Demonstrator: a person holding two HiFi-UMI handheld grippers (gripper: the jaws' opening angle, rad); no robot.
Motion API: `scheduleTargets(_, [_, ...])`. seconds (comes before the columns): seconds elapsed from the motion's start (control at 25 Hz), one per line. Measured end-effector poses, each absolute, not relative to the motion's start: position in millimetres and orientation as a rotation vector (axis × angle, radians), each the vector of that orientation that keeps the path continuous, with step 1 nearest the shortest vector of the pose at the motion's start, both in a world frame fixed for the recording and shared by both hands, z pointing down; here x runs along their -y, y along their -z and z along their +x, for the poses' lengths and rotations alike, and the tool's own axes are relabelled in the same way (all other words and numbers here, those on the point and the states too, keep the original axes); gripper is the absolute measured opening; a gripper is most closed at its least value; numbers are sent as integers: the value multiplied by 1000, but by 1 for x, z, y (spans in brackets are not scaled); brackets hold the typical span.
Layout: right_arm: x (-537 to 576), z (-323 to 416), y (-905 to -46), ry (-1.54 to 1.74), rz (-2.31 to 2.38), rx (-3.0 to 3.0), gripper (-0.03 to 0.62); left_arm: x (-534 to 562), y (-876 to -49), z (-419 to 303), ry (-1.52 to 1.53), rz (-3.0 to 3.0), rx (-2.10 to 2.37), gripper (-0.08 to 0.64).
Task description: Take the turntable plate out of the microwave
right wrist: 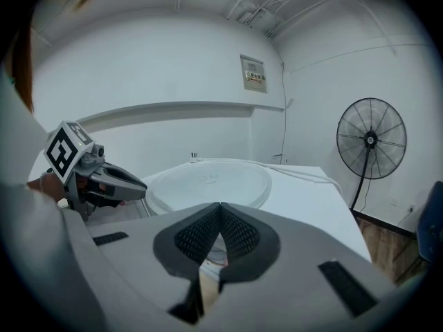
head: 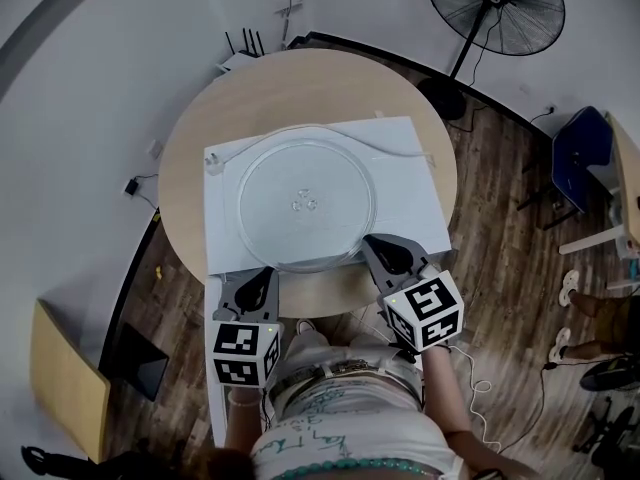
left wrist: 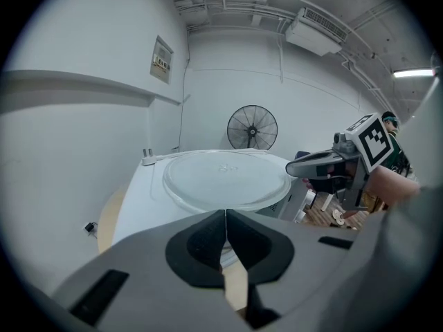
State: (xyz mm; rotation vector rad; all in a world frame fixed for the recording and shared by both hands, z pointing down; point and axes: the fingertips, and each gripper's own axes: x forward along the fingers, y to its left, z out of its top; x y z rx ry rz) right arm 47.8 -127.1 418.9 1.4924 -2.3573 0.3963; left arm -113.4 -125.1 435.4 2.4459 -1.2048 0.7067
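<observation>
Noted left gripper (head: 262, 273) with jaws pressed together, nothing between them. Noted right gripper (head: 374, 240) likewise closed and empty. Found glass turntable plate (head: 305, 203) lying flat on top of the white microwave (head: 405, 148) — directly ahead of both grippers, near rim just beyond the jaw tips, between the two. Unable to confirm contact between either tip and the rim. Recorded microwave standing on a round wooden table (head: 195, 158). Observed pedestal fan (head: 493, 8) well beyond — ahead and right of the right gripper.
</observation>
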Motion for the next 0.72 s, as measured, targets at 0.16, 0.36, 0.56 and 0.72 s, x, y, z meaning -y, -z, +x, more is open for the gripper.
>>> scheduleTargets(0.16, [129,48,-420,-431,1485,2352,-9,127,-436,-114,-707,2437,1222,17])
scheduleTargets(0.36, [133,46,-422,-545,1456,2349,-9,132,-435,-116,-743,2433,1267,17])
scheduleTargets(0.56, [140,41,-420,-610,1416,2348,-9,135,-433,-112,-891,2465,1287,17])
scheduleTargets(0.72, [148,41,-420,-603,1430,2320,-9,139,-434,-106,-897,2469,1250,17])
